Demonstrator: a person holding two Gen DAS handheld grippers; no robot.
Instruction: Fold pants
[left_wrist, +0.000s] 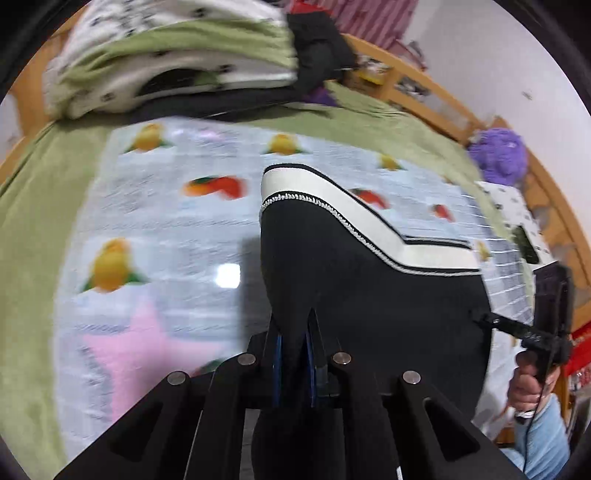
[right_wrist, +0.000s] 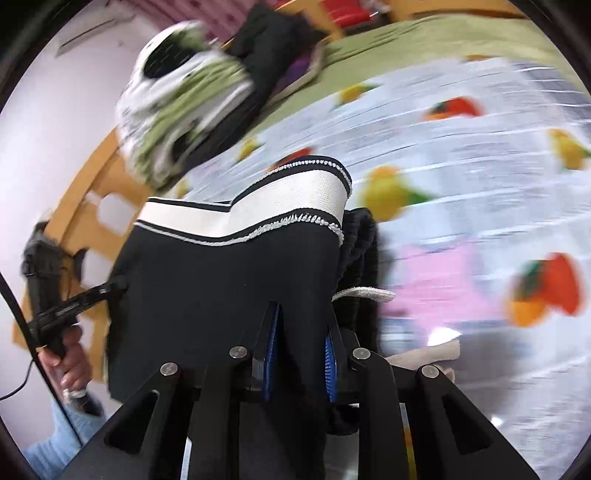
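The black pants (left_wrist: 369, 280) with a white waistband (left_wrist: 332, 199) hang stretched in the air above the bed. My left gripper (left_wrist: 295, 332) is shut on one side of the black cloth. My right gripper (right_wrist: 301, 325) is shut on the other side of the pants (right_wrist: 221, 280), below the white waistband (right_wrist: 258, 206). In the left wrist view the right gripper (left_wrist: 484, 317) pinches the cloth's far edge; in the right wrist view the left gripper (right_wrist: 118, 284) does the same. A white drawstring (right_wrist: 362, 293) dangles at the right.
A fruit-print mat (left_wrist: 166, 221) lies on the green bedsheet (left_wrist: 33, 206). Folded bedding (left_wrist: 177, 62) and dark clothes (left_wrist: 317, 48) are piled at the head. A wooden bed rail (left_wrist: 424, 85) and a purple plush (left_wrist: 498, 155) stand behind.
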